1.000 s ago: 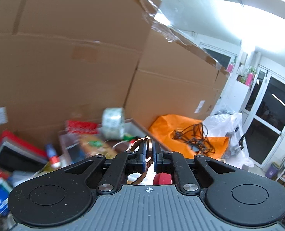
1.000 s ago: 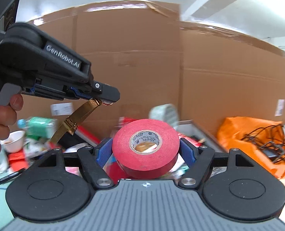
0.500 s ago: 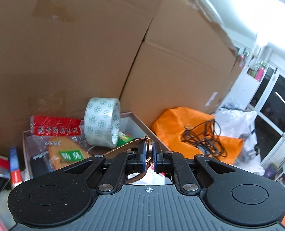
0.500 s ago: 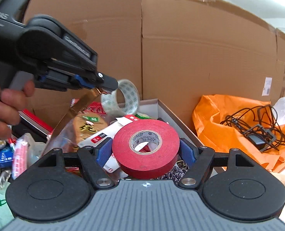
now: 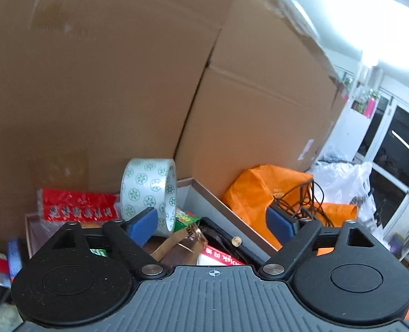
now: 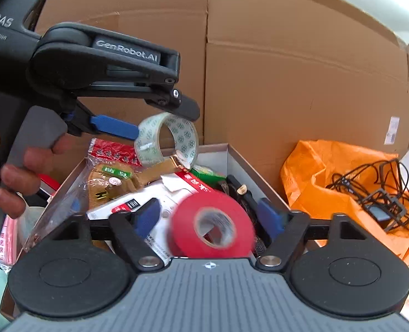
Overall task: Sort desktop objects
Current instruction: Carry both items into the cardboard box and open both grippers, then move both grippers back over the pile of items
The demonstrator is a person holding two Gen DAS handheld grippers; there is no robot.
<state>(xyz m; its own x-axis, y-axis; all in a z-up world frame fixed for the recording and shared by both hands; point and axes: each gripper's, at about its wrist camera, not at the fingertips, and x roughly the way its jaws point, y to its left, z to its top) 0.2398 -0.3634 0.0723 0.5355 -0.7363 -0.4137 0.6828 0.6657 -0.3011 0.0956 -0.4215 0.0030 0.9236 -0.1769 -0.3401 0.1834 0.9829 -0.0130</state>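
My left gripper [image 5: 212, 222] is open above an open box [image 5: 226, 215] full of small items. A gold watch strap [image 5: 177, 242] lies loose in the box below the jaws; it also shows in the right wrist view [image 6: 160, 167]. My right gripper [image 6: 208, 215] is open too, and the red tape roll [image 6: 212, 225] is blurred between the spread jaws, free of both pads, over the box [image 6: 248, 163]. A clear patterned tape roll [image 6: 167, 138] stands at the back of the box, also in the left wrist view [image 5: 149, 191]. The left gripper [image 6: 152, 119] shows in the right wrist view.
Tall cardboard boxes [image 6: 287, 69] stand right behind the open box. An orange bag [image 6: 342, 171] with a tangle of black cables [image 6: 384, 191] lies to the right. Snack packets [image 6: 110, 174] and a white carton [image 6: 149, 202] fill the box. Clutter lies at the left.
Both grippers opened over the box. The left let go of the gold watch strap, which dropped into the box. The right let go of the red tape roll, which is falling.
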